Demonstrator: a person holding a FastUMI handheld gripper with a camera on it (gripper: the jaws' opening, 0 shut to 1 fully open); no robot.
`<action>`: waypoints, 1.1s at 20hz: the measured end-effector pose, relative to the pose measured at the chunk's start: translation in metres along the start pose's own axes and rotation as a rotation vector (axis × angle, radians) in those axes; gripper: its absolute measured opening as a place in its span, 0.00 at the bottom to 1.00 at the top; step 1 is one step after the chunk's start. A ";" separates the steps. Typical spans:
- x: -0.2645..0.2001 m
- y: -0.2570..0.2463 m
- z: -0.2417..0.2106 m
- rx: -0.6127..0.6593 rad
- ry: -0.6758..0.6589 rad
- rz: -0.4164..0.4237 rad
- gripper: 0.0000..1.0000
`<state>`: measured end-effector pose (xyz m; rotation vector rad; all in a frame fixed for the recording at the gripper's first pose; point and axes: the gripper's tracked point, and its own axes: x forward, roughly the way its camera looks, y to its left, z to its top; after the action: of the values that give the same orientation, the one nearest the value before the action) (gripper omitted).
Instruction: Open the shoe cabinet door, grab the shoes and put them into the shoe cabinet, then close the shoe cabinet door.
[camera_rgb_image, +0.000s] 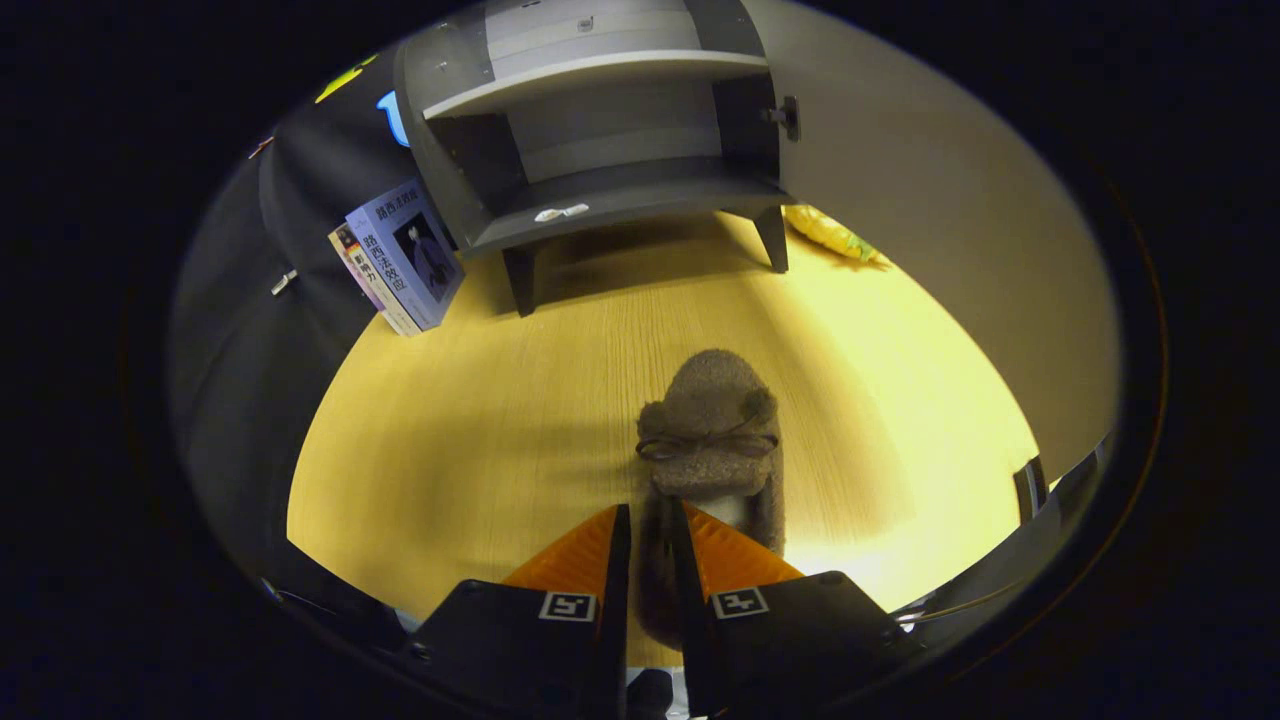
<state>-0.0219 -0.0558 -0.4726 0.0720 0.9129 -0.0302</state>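
While the gripper (648, 530) is angled down at the table (480, 440), its jaws are closed in tight on the heel end of a fuzzy brown slipper (712, 440), one finger on each side, so yeah, it's got it pinched. The slipper's toe points away from the fingers, toward the shoe cabinet (600, 130), with a little bow across its top. That grey cabinet stands well beyond on short legs, door (900, 180) swung wide open to the right, both shelves bare apart from a small white tag on the lower one. Some books (400, 255) lean just left of it, and something yellow (835, 235) lies behind the door.
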 end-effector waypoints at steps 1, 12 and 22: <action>0.005 -0.001 -0.002 0.001 0.007 -0.001 0.27; 0.056 -0.014 0.011 -0.019 -0.020 -0.035 0.32; 0.078 -0.021 0.034 -0.038 -0.163 -0.039 0.26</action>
<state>0.0515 -0.0786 -0.5144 0.0161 0.7518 -0.0539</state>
